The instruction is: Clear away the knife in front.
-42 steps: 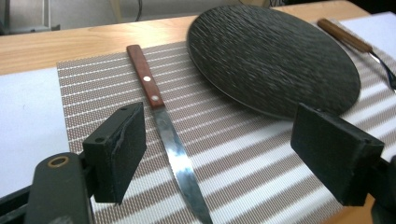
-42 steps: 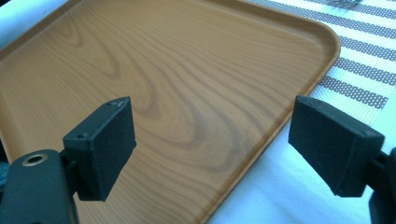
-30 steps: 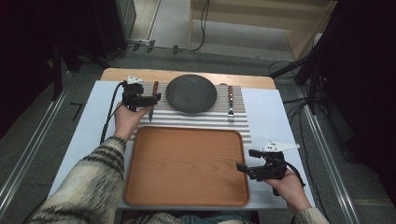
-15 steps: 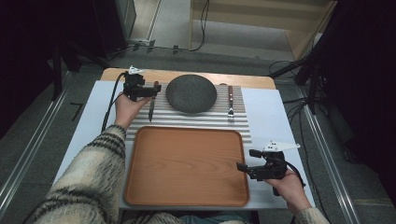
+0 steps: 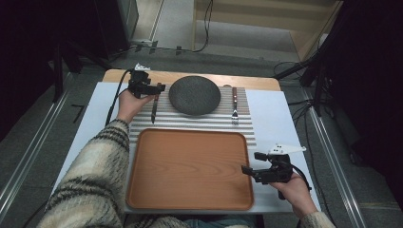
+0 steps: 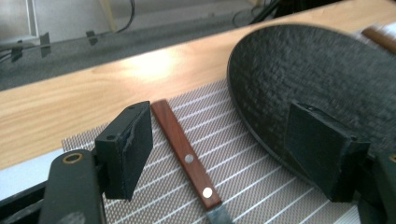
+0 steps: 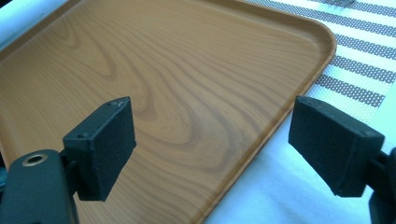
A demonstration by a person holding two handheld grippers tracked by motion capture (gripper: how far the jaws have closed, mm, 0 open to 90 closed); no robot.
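Left tool (image 5: 159, 87), upper left of the high view, jaws apart and just closing, straddling the wood-handled steel knife (image 6: 186, 156) beside the dark round plate (image 6: 317, 84). Right tool (image 5: 247, 170) gaping, parked at tray edge.

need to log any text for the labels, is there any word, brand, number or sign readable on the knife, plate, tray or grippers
None: no readable text in any view.
knife: plain wooden handle with two metal rivets, no brand mark.
dark plate: rough, unmarked surface.
wooden tray: wood grain, no print.
striped mat: stripes, no lettering.
left gripper and right gripper: black pads, no label.
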